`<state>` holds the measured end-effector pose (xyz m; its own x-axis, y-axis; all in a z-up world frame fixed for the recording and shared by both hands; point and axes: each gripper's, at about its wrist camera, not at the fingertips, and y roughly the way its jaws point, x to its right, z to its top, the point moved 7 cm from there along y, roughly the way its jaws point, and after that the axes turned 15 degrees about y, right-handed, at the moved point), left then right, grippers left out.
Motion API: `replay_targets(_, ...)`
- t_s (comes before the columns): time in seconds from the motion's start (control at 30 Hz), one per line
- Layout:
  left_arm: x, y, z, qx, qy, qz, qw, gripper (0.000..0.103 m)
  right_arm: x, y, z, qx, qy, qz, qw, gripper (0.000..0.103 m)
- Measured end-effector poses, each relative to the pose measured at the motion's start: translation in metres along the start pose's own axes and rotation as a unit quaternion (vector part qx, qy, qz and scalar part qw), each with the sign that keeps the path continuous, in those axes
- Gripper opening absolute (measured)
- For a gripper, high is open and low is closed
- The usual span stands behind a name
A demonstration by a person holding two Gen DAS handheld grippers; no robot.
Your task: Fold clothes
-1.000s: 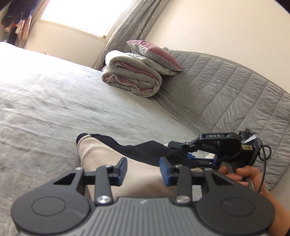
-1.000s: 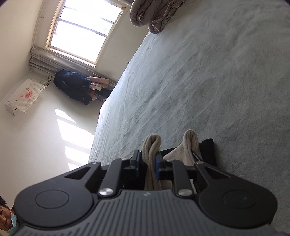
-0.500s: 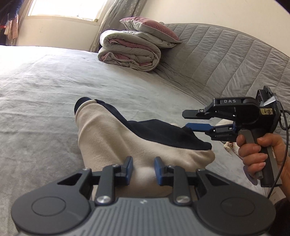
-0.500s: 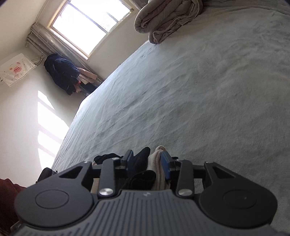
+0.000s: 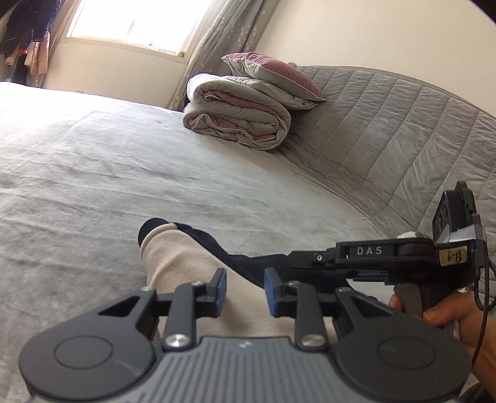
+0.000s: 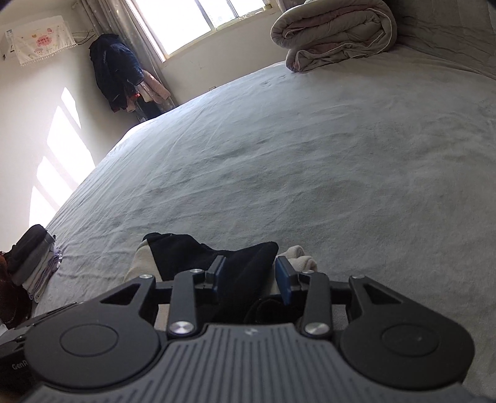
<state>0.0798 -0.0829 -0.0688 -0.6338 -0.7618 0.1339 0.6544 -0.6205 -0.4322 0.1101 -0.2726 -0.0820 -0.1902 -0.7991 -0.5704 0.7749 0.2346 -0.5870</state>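
Fleecy cream-and-navy garment (image 5: 186,269) lies near the bed's (image 5: 108,173) near edge. Left claw (image 5: 245,291) spread over the cream; right claw (image 6: 249,276), just been opening, straddles a dark fold unpinched, which could flop loose. Rolled grey duvet (image 5: 238,121) by the window (image 5: 130,24).

garment (image 5: 186,263): soft matt fleece | bed cover (image 5: 93,173): matt napped cloth | headboard (image 5: 387,130): quilted fabric
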Motion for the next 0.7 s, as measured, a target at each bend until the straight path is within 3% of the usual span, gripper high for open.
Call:
replay_targets(0.23, -0.017, 0.006, -0.004, -0.001, -0.016, 0.038, 0.9992, 0.026, -0.004, 0.012, -0.017, -0.002, -0.073, -0.03, 0.997, 0.039)
replay_targets(0.3, -0.018, 0.006, -0.003, 0.002, -0.017, 0.043, 0.9989, 0.026, -0.005, 0.011, -0.019, 0.001, -0.087, -0.028, 0.996, 0.027)
replay_targets(0.37, -0.019, 0.004, -0.002, 0.009, -0.017, 0.05, 0.9986, 0.026, -0.007, 0.007, -0.02, 0.014, -0.098, -0.027, 0.995, 0.016)
replay_targets(0.53, -0.023, -0.001, 0.004, 0.03, -0.027, 0.063, 0.9972, 0.026, -0.019, -0.018, -0.02, 0.081, -0.127, -0.046, 0.987, 0.013)
replay_targets(0.63, -0.022, 0.005, 0.001, 0.015, -0.026, 0.059, 0.9978, 0.026, -0.024, -0.03, -0.023, 0.118, -0.151, -0.069, 0.979, 0.013)
replay_targets(0.7, -0.018, 0.012, -0.006, -0.005, -0.011, 0.059, 0.9982, 0.026, -0.016, -0.024, -0.027, 0.109, -0.156, -0.087, 0.978, 0.013)
